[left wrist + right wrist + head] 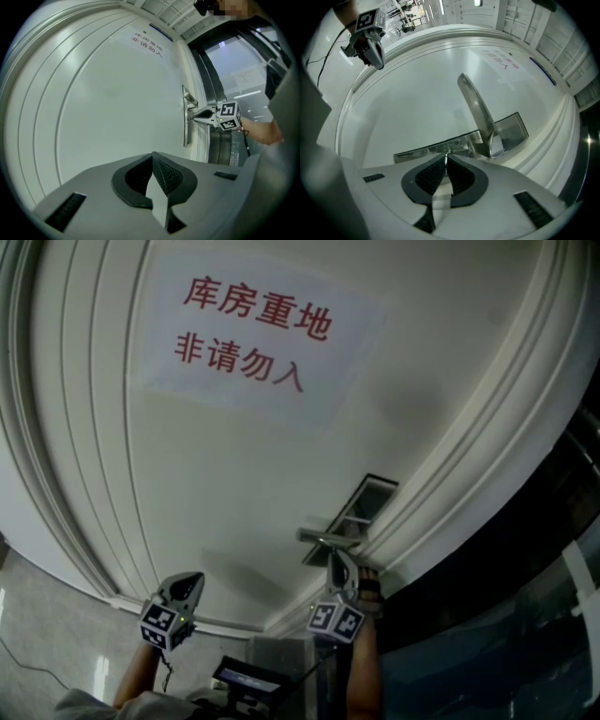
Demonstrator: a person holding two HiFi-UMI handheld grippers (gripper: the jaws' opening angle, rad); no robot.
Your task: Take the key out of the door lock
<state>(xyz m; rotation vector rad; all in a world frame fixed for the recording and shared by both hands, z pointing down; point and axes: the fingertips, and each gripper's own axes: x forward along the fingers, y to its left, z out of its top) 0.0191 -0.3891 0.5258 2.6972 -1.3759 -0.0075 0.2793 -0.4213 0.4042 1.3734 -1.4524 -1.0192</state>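
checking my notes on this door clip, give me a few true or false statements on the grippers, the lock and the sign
1. The right gripper is at the metal lock plate, its jaws closed on a thin key. True.
2. The left gripper grips the door handle. False: it is held away from the handle, jaws together on nothing.
3. A paper sign with red characters is stuck on the white door. True.
4. The handle is black plastic. False: it is a silvery metal lever.
5. The right gripper meets the plate below the handle. True, as the left gripper view shows.
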